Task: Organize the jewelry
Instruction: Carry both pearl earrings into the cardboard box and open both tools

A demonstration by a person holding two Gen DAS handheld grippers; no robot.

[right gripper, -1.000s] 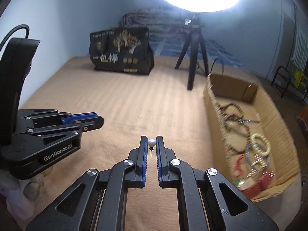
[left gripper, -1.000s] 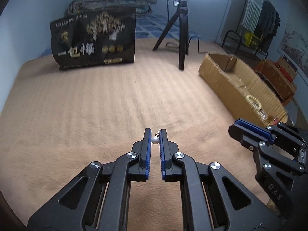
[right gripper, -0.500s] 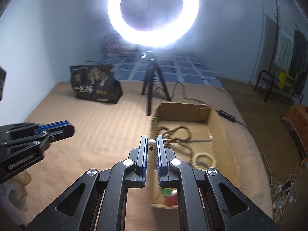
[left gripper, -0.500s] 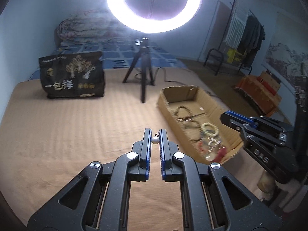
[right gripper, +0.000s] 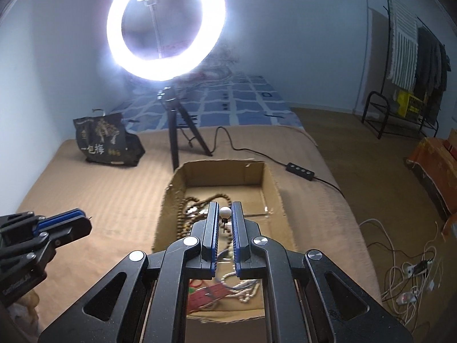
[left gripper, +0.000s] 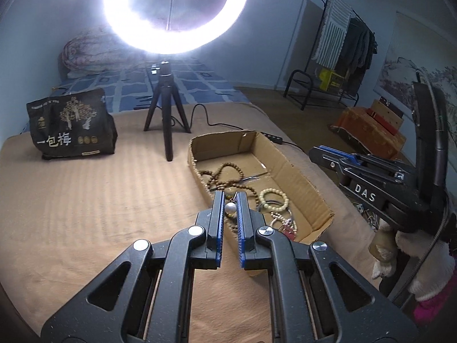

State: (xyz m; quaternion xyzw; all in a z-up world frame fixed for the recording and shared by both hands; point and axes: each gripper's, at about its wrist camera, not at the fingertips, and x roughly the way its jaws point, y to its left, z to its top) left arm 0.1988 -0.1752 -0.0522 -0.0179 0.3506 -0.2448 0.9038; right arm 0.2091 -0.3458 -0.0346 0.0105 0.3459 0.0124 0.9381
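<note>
My left gripper (left gripper: 230, 200) is shut on a pearl stud earring (left gripper: 230, 207), held in the air at the near left rim of the open cardboard box (left gripper: 302, 183). My right gripper (right gripper: 225, 210) is shut on a second pearl stud earring (right gripper: 224, 212), its pin pointing down, held above the inside of the same box (right gripper: 270, 197). The box holds brown bead strands (left gripper: 222, 175), a cream bead bracelet (left gripper: 275, 198) and other jewelry. Each gripper shows in the other's view: the right one (left gripper: 337, 154), the left one (right gripper: 65, 223).
The box lies on a tan bedspread (left gripper: 85, 200). A ring light on a black tripod (left gripper: 167, 120) stands behind it, with a cable and inline switch (right gripper: 301, 168). A black printed bag (left gripper: 71, 125) stands at the back left. Floor and loose cables (right gripper: 405, 274) lie to the right.
Both grippers rose and moved over toward the box, each still holding its pearl earring. The right gripper now hangs over the box interior; the left one reached its near rim.
</note>
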